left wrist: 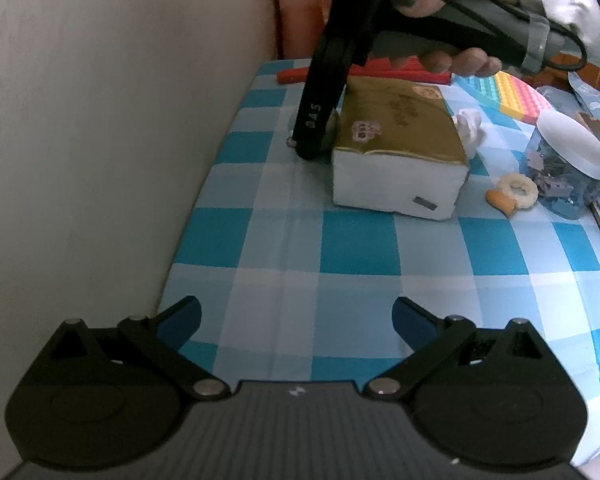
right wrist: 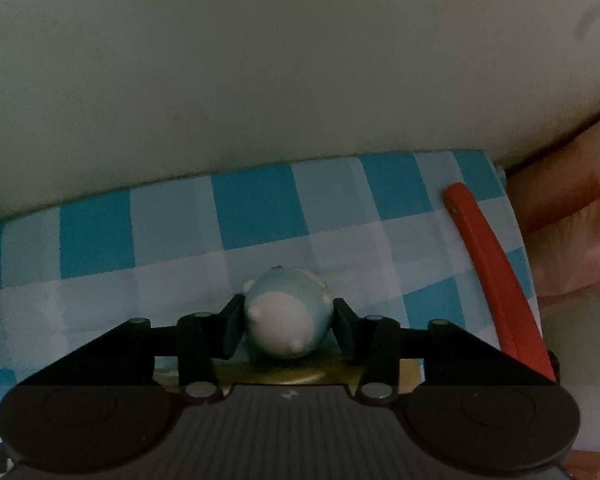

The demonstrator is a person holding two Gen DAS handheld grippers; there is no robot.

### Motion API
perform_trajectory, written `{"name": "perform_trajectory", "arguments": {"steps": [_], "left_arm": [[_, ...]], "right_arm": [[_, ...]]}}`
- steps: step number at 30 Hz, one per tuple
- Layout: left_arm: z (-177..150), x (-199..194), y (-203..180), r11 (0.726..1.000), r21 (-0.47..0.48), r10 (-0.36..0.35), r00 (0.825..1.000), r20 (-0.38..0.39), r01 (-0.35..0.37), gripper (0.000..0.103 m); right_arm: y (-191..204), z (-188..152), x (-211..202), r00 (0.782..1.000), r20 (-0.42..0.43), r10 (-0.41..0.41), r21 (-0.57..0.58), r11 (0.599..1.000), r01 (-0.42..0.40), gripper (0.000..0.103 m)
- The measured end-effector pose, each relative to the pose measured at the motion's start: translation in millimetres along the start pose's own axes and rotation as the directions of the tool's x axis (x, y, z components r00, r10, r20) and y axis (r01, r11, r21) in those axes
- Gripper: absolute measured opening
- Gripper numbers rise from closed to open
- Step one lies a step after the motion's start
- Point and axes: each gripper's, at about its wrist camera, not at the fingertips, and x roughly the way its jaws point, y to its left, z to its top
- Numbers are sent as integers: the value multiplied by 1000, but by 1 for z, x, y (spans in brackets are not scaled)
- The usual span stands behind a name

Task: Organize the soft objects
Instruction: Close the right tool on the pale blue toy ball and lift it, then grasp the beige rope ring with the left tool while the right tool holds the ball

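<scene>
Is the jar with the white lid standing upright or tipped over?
Tipped. The jar leans on the checked tablecloth, its white lid facing up and sideways, not level.

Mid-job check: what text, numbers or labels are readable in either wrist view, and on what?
"045": white digits on the black body of the right gripper, seen from the left wrist view.
Brown print and a pink-white sticker on the gold top of the tissue pack: too blurred to read.
Label on the clear jar: too small to read.
Right wrist view: no text; the blue-white soft toy is unmarked.
</scene>
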Motion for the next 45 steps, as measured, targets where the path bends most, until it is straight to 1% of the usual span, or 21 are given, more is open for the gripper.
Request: {"name": "perform_trajectory", "arguments": {"steps": [3, 9, 13, 16, 18, 21, 24, 28, 30, 32, 35, 36, 38, 41, 43, 45], "left_arm": [[0, 2, 2, 1000, -17, 0, 1000, -10, -1, 101], [-2, 0, 4, 1000, -25, 4, 1000, -3, -4, 101], [-2, 2, 6, 999, -41, 7, 1000, -11, -8, 101], [-1, -1, 5, 999, -25, 20, 1000, -7, -20, 101], [-1, -4, 3, 1000, -16, 22, 1000, 2, -22, 101], [0, -10, 1, 1000, -10, 25, 1000, 16, -25, 101], [1, -15, 0, 1000, -5, 16, 1000, 24, -16, 101], [3, -21, -6, 1000, 19, 11, 999, 30, -11, 101], [5, -22, -9, 999, 42, 1, 1000, 16, -1, 101], [7, -21, -11, 999, 46, -12, 1000, -11, 13, 101], [8, -20, -14, 999, 36, -33, 999, -39, 34, 101], [8, -20, -14, 999, 31, -36, 998, -46, 38, 101], [9, -22, -17, 999, 35, -34, 998, -48, 35, 101], [12, -25, -23, 998, 59, 0, 999, -40, 2, 101], [15, -30, -28, 996, 88, 12, 1000, -14, -11, 101], [21, -35, -35, 994, 110, 12, 1000, 2, -12, 101]], "right_arm": [[-1, 0, -9, 999, 21, 26, 13, 1000, -26, 51], [4, -4, -40, 993, 80, 92, 40, 995, -96, 51], [14, -11, -64, 990, 113, 89, 31, 995, -93, 51], [19, -22, -80, 985, 141, 95, 45, 994, -102, 51], [22, -31, -91, 983, 166, 81, 68, 993, -94, 51], [27, -51, -107, 977, 206, 52, 136, 987, -81, 51], [35, -75, -122, 975, 223, 15, 200, 978, -61, 51], [46, -106, -145, 969, 245, 18, 265, 960, -86, 51], [53, -121, -155, 970, 244, 7, 283, 956, -78, 51], [61, -138, -164, 970, 241, -25, 316, 947, -54, 51], [69, -167, -172, 968, 230, -100, 399, 917, 0, 51], [71, -175, -172, 970, 217, -110, 426, 905, 7, 51], [76, -196, -172, 972, 200, -123, 478, 878, 13, 51], [88, -223, -166, 975, 174, -137, 516, 856, 28, 51], [94, -241, -162, 979, 166, -116, 554, 832, 5, 51], [100, -256, -158, 979, 164, -119, 583, 812, 1, 51]]}}
